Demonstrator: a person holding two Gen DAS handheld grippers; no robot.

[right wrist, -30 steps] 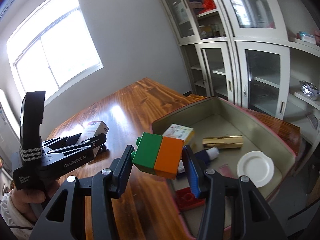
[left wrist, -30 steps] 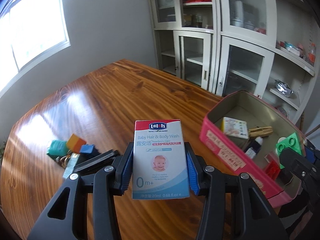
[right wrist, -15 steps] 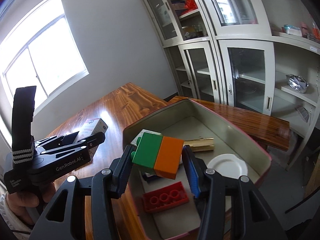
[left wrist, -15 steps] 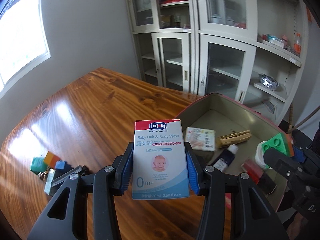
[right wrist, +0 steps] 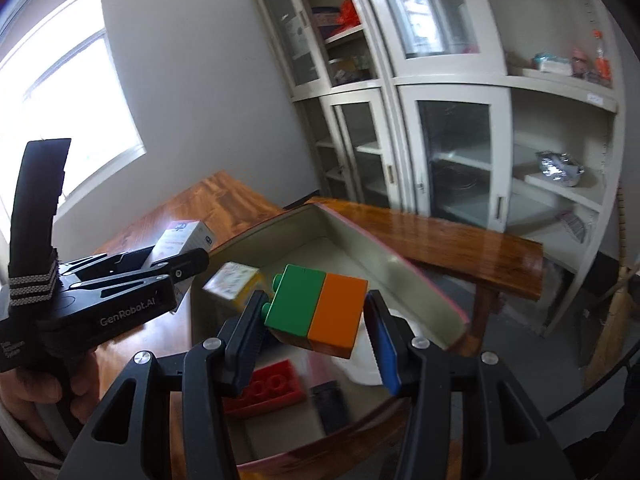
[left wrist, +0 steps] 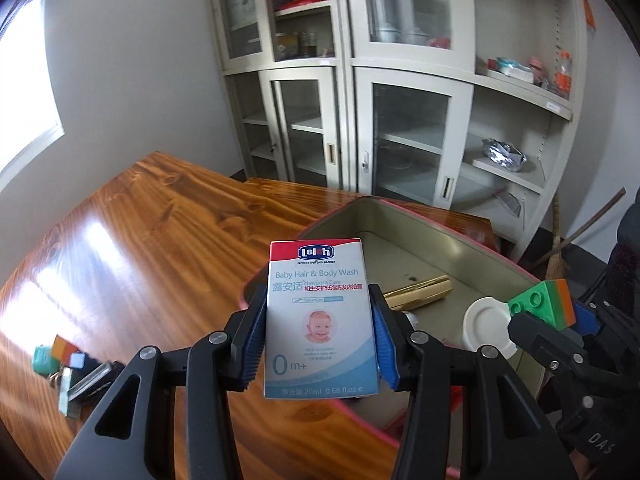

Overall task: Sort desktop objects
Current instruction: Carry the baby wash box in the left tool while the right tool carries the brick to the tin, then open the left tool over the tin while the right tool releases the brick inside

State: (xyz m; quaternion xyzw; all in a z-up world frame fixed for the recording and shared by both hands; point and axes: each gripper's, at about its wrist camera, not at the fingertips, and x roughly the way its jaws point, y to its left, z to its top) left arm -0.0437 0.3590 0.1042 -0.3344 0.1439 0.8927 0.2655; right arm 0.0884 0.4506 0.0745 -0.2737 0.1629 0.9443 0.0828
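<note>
**Both grippers loaded above the pink tin**

L gripper (left wrist: pixel 320 334): blue-padded jaws pinch a small white-and-blue cardboard box w/ red top band (left wrist: pixel 320 320) (print reads "Baby Hair & Body Wash", baby face below) by its two side edges, box upright, held in the air over the near-left rim of the open rectangular pink-sided metal tin (left wrist: pixel 448 228).

R gripper (right wrist: pixel 316 320): jaws clamp a green-and-orange plastic building block (right wrist: pixel 318 310), green half w/ studs to the left, orange half to the right, held above the tin's interior.

Inside tin: gold-coloured bar (left wrist: pixel 420 292), round white lid (left wrist: pixel 486 328), red studded brick (right wrist: pixel 266 388), small yellow-and-white printed box (right wrist: pixel 232 284), a dark item (right wrist: pixel 330 400) too blurred to identify.

Tin sits on a glossy brown wooden table (left wrist: pixel 140 248). Far left on the table, well apart from the tin: cluster of small coloured blocks (left wrist: pixel 58 354) w/ a dark object beside them. Behind: cream glass-door cabinets (left wrist: pixel 360 100).
</note>
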